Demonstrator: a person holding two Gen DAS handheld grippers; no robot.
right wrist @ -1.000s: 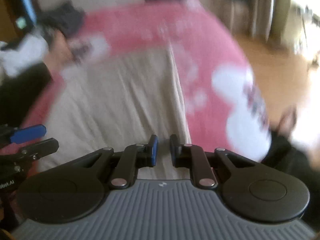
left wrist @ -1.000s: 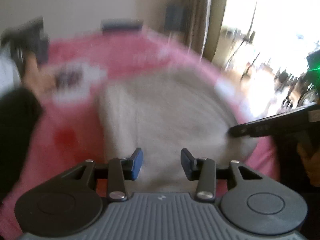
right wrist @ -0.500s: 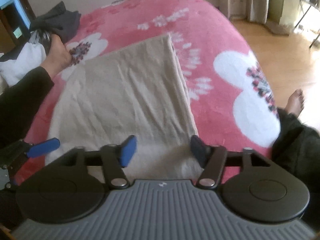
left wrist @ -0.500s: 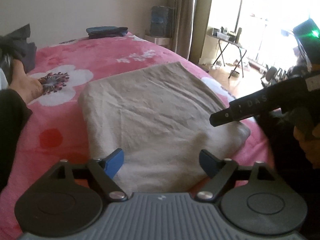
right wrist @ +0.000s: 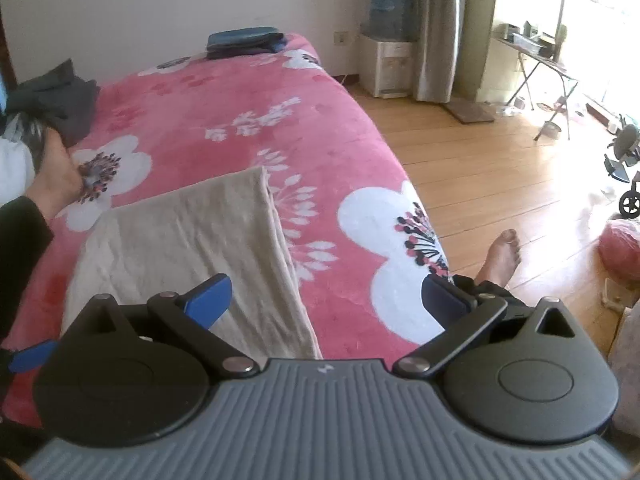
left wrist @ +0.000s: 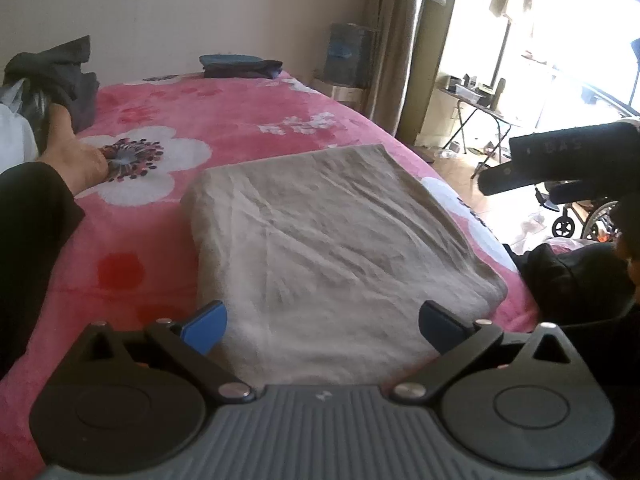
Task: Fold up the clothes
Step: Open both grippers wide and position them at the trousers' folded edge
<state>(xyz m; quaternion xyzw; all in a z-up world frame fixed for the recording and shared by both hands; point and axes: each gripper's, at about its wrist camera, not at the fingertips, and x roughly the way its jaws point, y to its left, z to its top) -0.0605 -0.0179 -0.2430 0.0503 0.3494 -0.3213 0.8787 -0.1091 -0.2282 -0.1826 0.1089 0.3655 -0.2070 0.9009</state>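
Observation:
A beige folded garment (left wrist: 332, 248) lies flat on the pink flowered bed (left wrist: 224, 128); it also shows in the right wrist view (right wrist: 184, 248). My left gripper (left wrist: 322, 326) is open and empty, held above the garment's near edge. My right gripper (right wrist: 326, 300) is open and empty, above the garment's right edge and the bed's side. The right gripper's body (left wrist: 568, 160) shows at the right of the left wrist view. A blue fingertip (right wrist: 30, 356) of the left gripper shows at the lower left of the right wrist view.
A folded dark blue stack (left wrist: 240, 66) sits at the bed's far end. A dark grey clothes pile (left wrist: 60, 76) lies at the far left. A person's leg and bare foot (left wrist: 72, 152) rest on the bed. Another foot (right wrist: 502, 256) stands on the wooden floor (right wrist: 500, 172).
Both grippers have opened wide and let go of the garment, which now lies flat. Both grippers have drawn back toward the near edge and risen a little.

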